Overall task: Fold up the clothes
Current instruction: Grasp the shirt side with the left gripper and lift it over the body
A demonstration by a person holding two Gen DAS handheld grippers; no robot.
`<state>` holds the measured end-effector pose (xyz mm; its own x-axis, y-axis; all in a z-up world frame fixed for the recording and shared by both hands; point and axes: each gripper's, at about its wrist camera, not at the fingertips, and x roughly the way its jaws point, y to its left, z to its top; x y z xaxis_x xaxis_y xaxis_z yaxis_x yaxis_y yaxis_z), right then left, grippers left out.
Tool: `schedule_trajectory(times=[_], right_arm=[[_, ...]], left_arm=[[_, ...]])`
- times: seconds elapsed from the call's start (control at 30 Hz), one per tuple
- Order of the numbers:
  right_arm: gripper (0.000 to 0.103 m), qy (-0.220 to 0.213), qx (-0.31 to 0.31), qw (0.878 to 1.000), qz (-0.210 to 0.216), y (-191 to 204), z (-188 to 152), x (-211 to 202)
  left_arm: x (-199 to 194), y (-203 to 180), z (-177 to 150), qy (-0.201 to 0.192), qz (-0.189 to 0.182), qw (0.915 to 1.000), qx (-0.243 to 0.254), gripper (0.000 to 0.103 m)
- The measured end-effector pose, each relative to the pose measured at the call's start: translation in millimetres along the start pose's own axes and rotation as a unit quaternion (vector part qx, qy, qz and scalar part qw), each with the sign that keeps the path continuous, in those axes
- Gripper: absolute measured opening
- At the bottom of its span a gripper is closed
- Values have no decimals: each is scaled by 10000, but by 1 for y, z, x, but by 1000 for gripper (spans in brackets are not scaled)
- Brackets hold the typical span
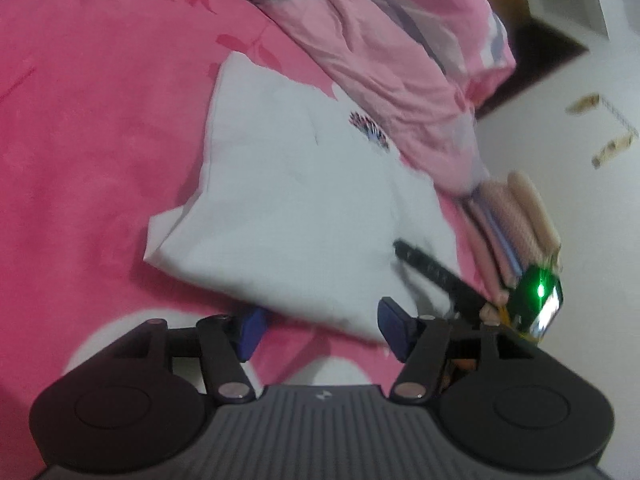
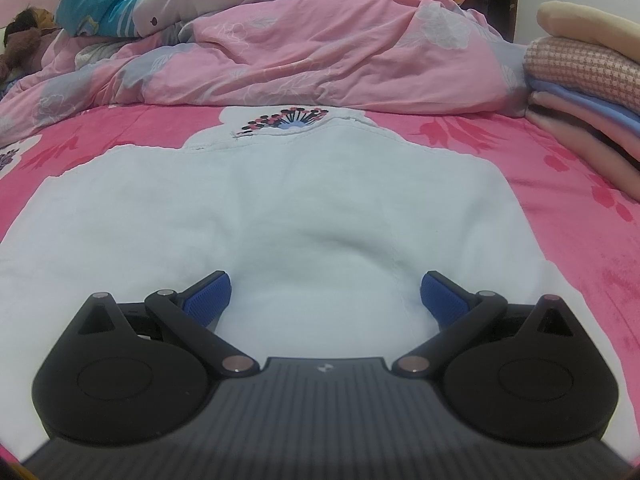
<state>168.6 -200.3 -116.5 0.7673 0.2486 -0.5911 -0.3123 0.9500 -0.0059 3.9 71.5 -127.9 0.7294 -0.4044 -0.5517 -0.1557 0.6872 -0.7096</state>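
Lying flat on the bright pink floral bedsheet point(image 2: 520, 168), the white cotton garment with a dark fan-shaped embroidered motif point(image 2: 280, 208) sits just before the rumpled pale pink quilt point(image 2: 320, 52), with a stack of folded cloths point(image 2: 580, 92) at the right. The right gripper point(image 2: 325, 300) hovers over the garment's near edge, its blue-padded jaws spread wide and grasping nothing. The left gripper point(image 1: 320, 330) is likewise released at the garment's near corner, nothing between its pads.
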Motion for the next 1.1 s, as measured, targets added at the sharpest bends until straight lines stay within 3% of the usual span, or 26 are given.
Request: schedule_trajectory(times=[0.23,0.4,0.47,0.57,0.63,0.73,0.87,1.0,1.1], right_arm=[[102,-4,0,10000,-3,0,0,0],[102,-5,-4,10000,-8,0,0,-1],[102,-7,-9,10000,-13,1,0,-1],[102,-6,-27,10000,-29,1,0,-1],[102,-6,-39,10000,-39,1,1,-1],[102,-1,-57,10000,-49,2,2,-2],[102,52,-93,9999,1,0,5,-5],[101,33,-32,9999,111,-10,6,-20],[101,-7,553,9982,217,-41,2,-42]], left_arm=[[25,-6,12,-403,160,9991,3,55],[43,-11,25,-636,456,9969,-26,37],[49,-11,30,-699,584,9958,-47,21],[57,-14,38,-751,765,9942,26,6],[58,-19,41,-834,741,9937,124,5],[56,-40,44,-1073,513,9908,647,3],[58,-76,47,-1217,259,9806,1516,3],[75,-113,46,-975,47,9693,2257,3],[94,-142,40,-684,-96,9543,2907,3]])
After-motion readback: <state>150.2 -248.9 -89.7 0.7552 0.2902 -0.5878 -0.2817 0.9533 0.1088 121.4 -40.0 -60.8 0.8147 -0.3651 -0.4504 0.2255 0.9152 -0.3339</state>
